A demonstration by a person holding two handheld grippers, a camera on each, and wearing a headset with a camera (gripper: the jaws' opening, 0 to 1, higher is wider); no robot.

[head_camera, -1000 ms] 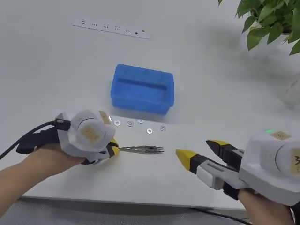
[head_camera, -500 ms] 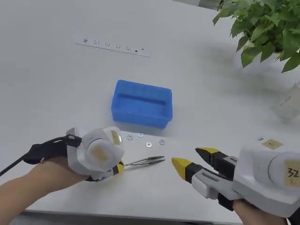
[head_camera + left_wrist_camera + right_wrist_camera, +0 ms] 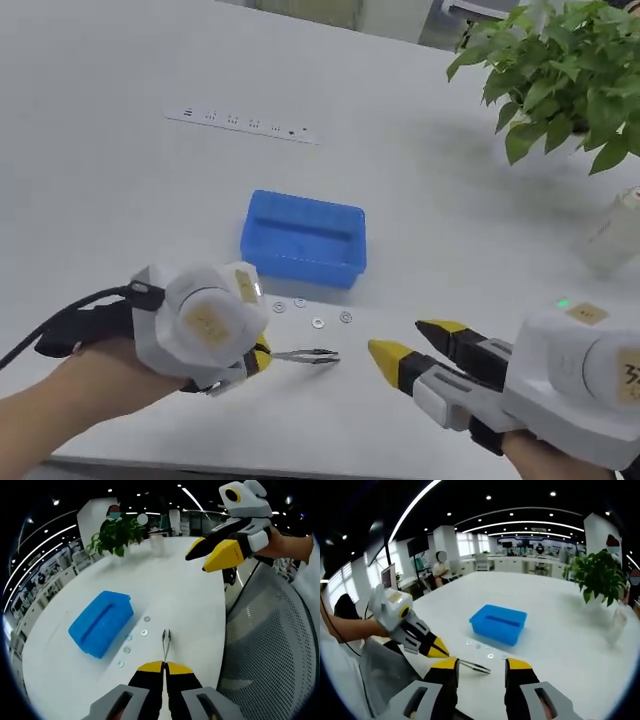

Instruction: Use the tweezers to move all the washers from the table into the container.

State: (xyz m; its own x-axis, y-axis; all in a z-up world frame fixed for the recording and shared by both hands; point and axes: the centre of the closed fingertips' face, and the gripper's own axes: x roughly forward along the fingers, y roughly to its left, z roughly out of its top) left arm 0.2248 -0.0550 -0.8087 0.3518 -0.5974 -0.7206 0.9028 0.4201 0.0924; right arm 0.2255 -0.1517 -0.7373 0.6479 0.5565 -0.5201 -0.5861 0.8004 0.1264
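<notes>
White, smooth surface [image 3: 120,200] all round, with a power strip [image 3: 245,125] at the far side and a leafy plant [image 3: 560,80] off to the right. I had the left hand [image 3: 95,365] wrapped round its handle, with the left claw [image 3: 258,357] low over the surface and pointing right. Its yellow tips were pressed together on the back end of the tweezers [image 3: 305,355]. Those were thin metal tapering to a point, lying roughly level, just on the near side of the washers [image 3: 317,322].

I counted five washers, small flat metal rings, scattered on the surface just in front of the container [image 3: 303,240], a blue rectangular plastic tub.

The right claw [image 3: 410,340] reached in from the lower right, tilted up a bit, spread wide and empty, well apart from the tweezers.

Versus a second earlier, the left claw kept its pinch. The tweezers looked shorter from the head view, and the washers sat in the same pattern by the container.
</notes>
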